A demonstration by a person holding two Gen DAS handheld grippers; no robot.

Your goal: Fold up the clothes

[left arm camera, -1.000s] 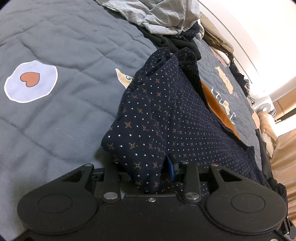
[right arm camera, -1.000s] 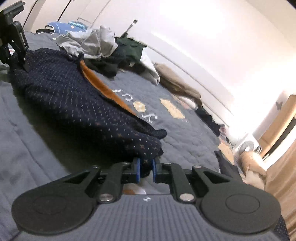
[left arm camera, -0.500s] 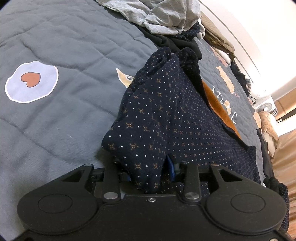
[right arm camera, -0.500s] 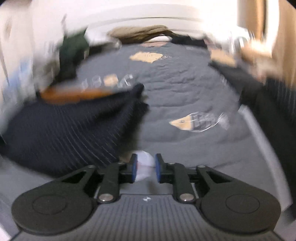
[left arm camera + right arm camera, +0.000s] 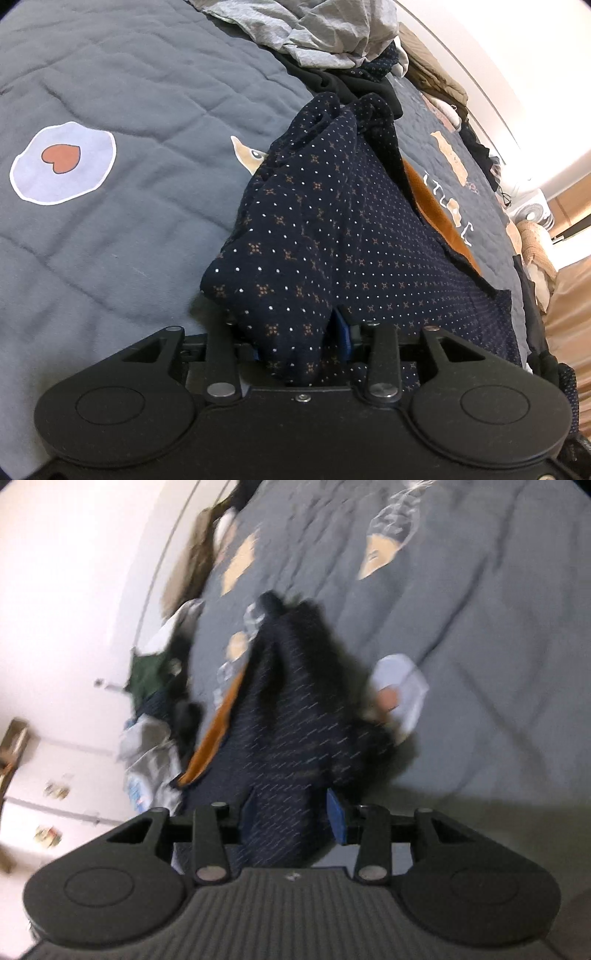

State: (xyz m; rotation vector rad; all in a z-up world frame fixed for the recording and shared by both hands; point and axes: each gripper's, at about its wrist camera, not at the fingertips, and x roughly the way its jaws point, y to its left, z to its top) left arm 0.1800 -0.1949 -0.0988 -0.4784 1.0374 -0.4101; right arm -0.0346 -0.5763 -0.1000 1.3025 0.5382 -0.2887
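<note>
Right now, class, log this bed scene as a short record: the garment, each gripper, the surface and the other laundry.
garment: navy dotted garment with orange lining, bunched
left gripper: shut on the garment's near fold
right gripper: jaws just been opening, cloth between them, blurred
surface: grey quilt with heart patch
other laundry: grey clothes pile behind

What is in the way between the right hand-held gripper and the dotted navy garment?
Nothing visible. The navy dotted garment already lies between the right hand-held gripper's jaws, which have just been opening. The left hand-held gripper is clamped on its other end.
</note>
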